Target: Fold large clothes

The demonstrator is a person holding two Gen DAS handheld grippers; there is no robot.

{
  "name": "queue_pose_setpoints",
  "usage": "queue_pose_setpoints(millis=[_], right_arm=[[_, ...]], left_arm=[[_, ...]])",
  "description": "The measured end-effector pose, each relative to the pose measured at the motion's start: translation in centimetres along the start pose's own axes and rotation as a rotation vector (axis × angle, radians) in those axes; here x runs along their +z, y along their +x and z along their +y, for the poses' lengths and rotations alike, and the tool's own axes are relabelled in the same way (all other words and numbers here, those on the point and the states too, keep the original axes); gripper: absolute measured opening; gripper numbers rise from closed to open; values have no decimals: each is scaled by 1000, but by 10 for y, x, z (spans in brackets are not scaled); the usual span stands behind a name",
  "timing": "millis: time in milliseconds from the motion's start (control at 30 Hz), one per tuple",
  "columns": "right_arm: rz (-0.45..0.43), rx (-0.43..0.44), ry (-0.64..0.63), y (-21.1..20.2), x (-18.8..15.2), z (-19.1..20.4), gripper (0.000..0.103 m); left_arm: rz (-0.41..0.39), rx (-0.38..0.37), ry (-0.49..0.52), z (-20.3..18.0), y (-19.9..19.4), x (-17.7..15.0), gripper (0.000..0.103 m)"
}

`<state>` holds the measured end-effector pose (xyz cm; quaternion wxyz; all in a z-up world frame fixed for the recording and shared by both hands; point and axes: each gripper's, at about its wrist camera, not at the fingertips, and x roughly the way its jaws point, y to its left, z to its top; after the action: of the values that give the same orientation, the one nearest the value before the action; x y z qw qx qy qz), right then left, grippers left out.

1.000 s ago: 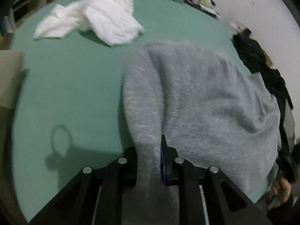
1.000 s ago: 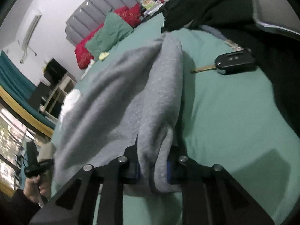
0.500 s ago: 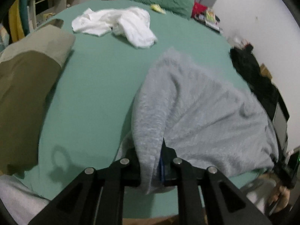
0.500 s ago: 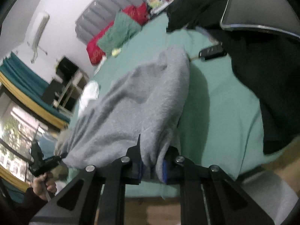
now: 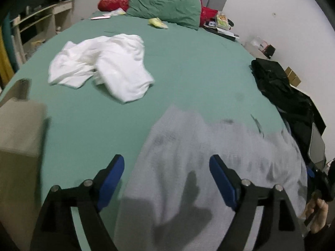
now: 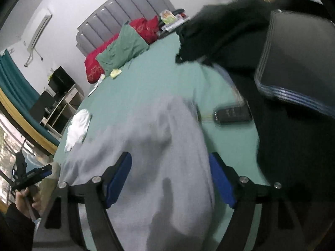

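Bed [image 5: 188, 67] w/ green sheet. On it: grey garment [image 5: 199, 177] spread at near edge, blurred; white clothes [image 5: 104, 67] crumpled mid-left; green pillow [image 5: 165, 6] & red pillow [image 5: 113, 0] at headboard; black clothes [image 5: 278, 87] along right edge; car key [image 6: 232, 115] beside grey garment.

text: none legible | labels: none | numbers: none
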<state>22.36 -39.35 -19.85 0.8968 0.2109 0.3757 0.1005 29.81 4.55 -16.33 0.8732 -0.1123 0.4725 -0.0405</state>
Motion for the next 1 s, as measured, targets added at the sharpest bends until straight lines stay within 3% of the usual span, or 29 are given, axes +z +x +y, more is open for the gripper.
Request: queue_pose_setpoints(millis=[100, 167, 200, 267, 300, 367, 400, 467, 633, 800, 900, 967, 1000], right_arm=[[19, 24, -84, 38, 33, 14, 74], [28, -6, -134, 60, 43, 19, 74], [53, -12, -146, 67, 45, 19, 67], [131, -56, -166, 96, 51, 17, 42], [141, -79, -168, 105, 52, 13, 24], [143, -65, -202, 107, 51, 14, 17], [128, -66, -217, 104, 51, 16, 10], [98, -82, -246, 97, 52, 22, 9], [-80, -80, -274, 57, 78, 45, 8], [-227, -76, -299, 34, 111, 68, 8], [-216, -101, -259, 50, 124, 65, 9], [-125, -160, -216, 83, 122, 53, 15], [-73, -159, -180, 94, 118, 45, 23]], left_arm=[[-34, -3, -4, 2, 25, 19, 83], [-23, 6, -14, 4, 43, 27, 83], [17, -18, -20, 5, 56, 29, 83], [107, -80, -13, 3, 77, 27, 78], [118, -90, 1, 2, 81, 24, 71], [94, -63, 45, -1, 83, 22, 19], [77, -28, 55, -2, 79, 22, 10], [-2, -6, 38, 2, 64, 27, 9], [-177, -14, 30, 0, 20, 45, 8], [-249, -11, 42, -9, 6, 68, 8], [-240, 36, 8, -6, 18, 86, 8], [-170, 92, 6, -7, 44, 92, 11], [-149, 112, -8, -6, 48, 89, 12]])
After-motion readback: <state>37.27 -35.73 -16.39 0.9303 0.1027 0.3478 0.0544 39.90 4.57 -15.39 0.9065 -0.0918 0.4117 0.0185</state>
